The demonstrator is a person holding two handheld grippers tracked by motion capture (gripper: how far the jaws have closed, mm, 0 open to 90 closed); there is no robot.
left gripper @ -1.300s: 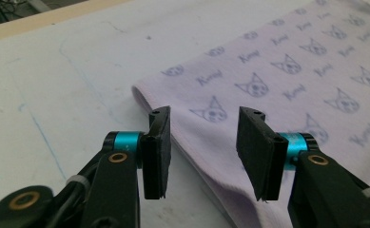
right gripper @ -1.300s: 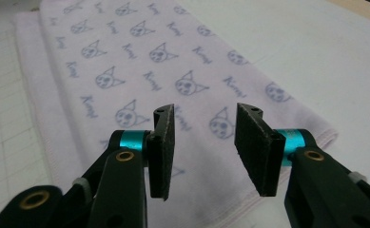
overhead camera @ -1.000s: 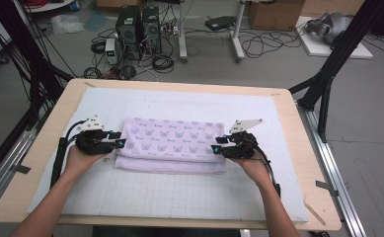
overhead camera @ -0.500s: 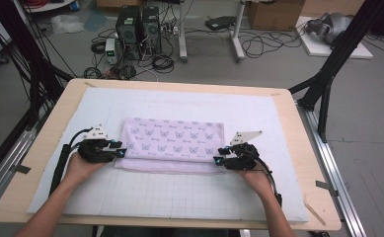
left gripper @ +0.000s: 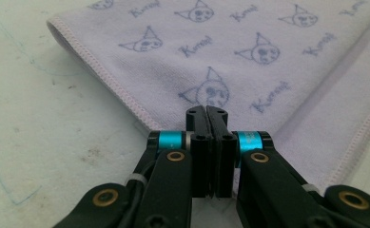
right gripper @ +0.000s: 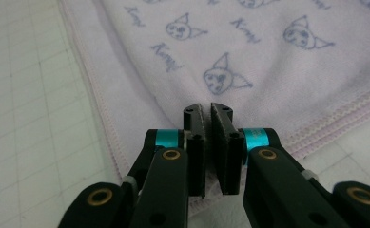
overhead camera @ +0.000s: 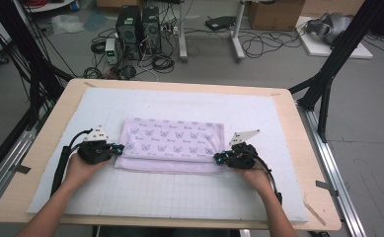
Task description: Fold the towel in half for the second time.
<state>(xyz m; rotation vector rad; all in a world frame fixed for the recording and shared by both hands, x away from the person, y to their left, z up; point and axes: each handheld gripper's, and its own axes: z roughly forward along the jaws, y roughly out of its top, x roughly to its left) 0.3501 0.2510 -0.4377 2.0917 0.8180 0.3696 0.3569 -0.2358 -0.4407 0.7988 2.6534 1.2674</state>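
A folded lilac towel [overhead camera: 172, 143] with a printed cat-face pattern lies flat on the white gridded mat [overhead camera: 179, 197]. My left gripper [overhead camera: 119, 148] is at the towel's near left corner. Its jaws have just closed and meet over the printed cloth [left gripper: 249, 52], with the left gripper [left gripper: 206, 110] pinching the fabric at its tips. My right gripper [overhead camera: 217, 158] is at the near right corner. Its jaws have also just closed, and the right gripper [right gripper: 206, 108] grips the towel [right gripper: 268, 57] close to its stitched hem.
The mat covers most of a wooden table [overhead camera: 303, 128]. Black frame legs [overhead camera: 327, 74] stand at both sides. Computers and cables [overhead camera: 140, 34] are on the floor beyond the far edge. Bare mat lies in front of and behind the towel.
Both grippers' jaws went from open to shut at the towel's near corners. The hands stayed almost where they were, and the towel lies as before.
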